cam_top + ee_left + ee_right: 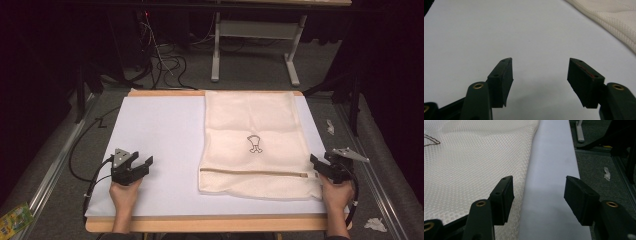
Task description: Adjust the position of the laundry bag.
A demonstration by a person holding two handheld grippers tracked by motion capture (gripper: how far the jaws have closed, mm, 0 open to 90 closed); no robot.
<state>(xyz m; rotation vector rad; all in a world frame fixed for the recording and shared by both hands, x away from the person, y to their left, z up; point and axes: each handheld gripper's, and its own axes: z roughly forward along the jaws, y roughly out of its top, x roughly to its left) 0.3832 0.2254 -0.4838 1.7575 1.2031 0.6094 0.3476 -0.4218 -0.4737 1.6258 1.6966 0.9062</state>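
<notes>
Right hand-held gripper point(320, 165): jaws spread wide, nothing between them, hovering at the near right corner of the mesh laundry bag point(255, 142). In the right gripper view the bag's right edge runs between the two jaws, mesh under the left jaw, bare surface point(160, 145) under the right one. Left hand-held gripper point(141, 165): also wide open and empty, on bare surface, well apart from the bag, which lies off to its right; the left gripper view catches just a corner of mesh far ahead-right. Bag lies flat, long axis running away from both grippers, zipper point(257, 172) crossing its near end. Judgement: right hand is clearly nearer; any grasp starts at that near right corner.
</notes>
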